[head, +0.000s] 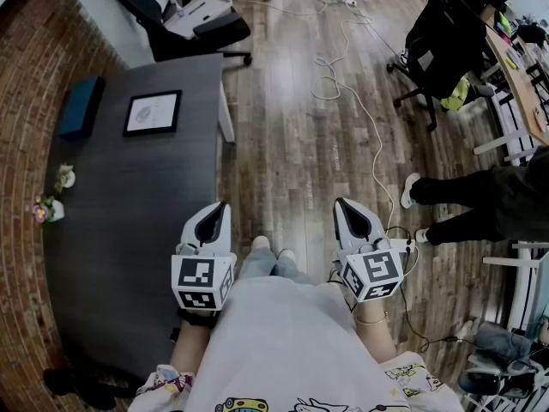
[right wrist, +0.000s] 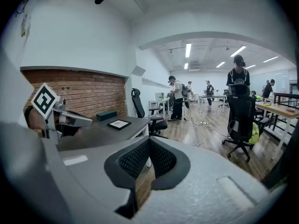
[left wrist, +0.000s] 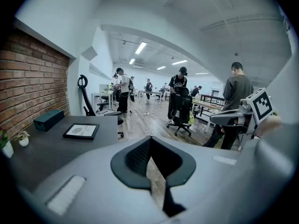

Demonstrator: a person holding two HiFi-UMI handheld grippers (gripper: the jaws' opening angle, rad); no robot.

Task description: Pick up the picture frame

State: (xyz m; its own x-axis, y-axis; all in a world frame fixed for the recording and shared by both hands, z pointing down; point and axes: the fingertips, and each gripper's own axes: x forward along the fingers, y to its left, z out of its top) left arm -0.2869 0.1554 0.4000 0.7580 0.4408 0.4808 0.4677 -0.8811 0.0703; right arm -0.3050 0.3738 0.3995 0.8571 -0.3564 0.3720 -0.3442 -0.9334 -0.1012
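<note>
The picture frame [head: 153, 112], black-edged with a white sheet, lies flat on the far part of the dark table [head: 129, 230]; the left gripper view shows the picture frame [left wrist: 81, 131] at left, and the picture frame [right wrist: 118, 123] is small in the right gripper view. My left gripper [head: 224, 204] hovers shut and empty over the table's near right edge, well short of the frame. My right gripper [head: 339, 202] is shut and empty above the wooden floor, to the right of the table.
A teal box [head: 80, 107] sits on the table's far left, two small flower pots [head: 51, 197] along the brick wall side. Office chairs [head: 184, 15] stand beyond the table. A cable [head: 339, 75] trails over the floor. A person's legs [head: 467, 202] stand at right.
</note>
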